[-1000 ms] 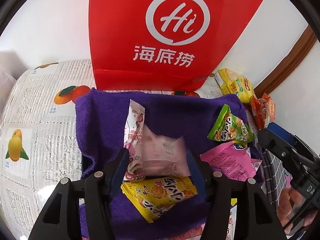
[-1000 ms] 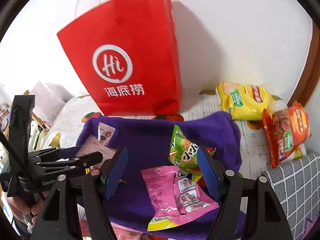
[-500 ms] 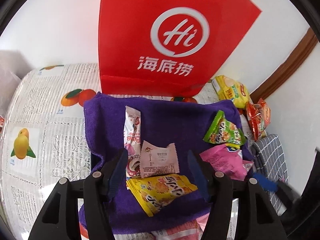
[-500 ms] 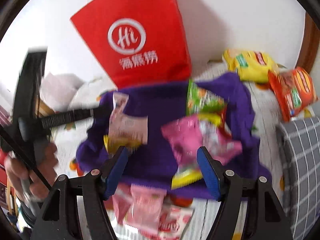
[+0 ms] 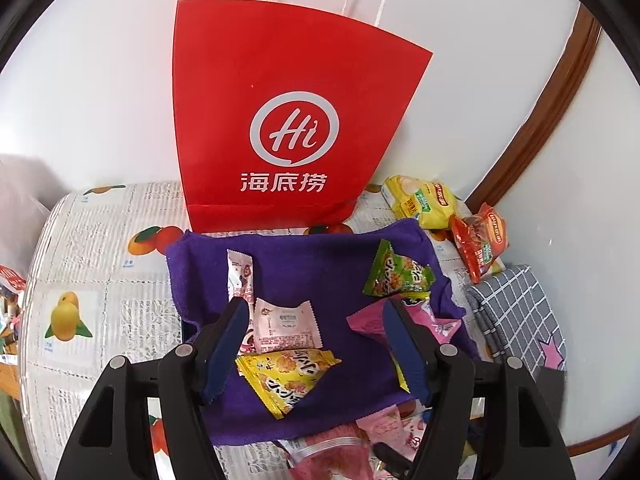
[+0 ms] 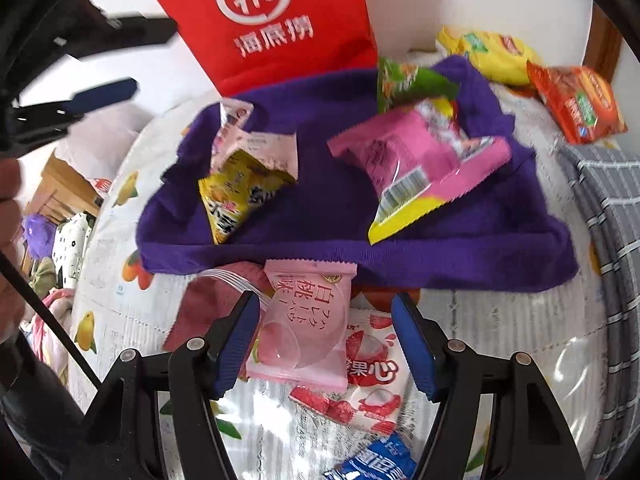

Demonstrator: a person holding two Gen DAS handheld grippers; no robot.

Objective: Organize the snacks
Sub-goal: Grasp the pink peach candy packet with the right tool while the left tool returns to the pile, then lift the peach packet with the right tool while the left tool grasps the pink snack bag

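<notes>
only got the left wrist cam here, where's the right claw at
observer: The right claw is over the pale pink peach packet, just in front of the purple cloth. Its jaws are closing with the packet between them, pads not visibly pressing it.
operator: anything under that packet
observer: A lychee packet, partly covered by it.
operator: any snacks nearer than that
observer: A blue packet, cut off by the bottom edge of the right wrist view.

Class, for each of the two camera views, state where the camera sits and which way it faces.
Left wrist: on the left gripper, looking down along its opening, empty fingers at the purple towel and red paper bag.
Right wrist: on the right gripper, facing down at a pale pink peach packet between its closing fingers; a hand shows at left.
Shared: towel, bag, yellow snack packet.
</notes>
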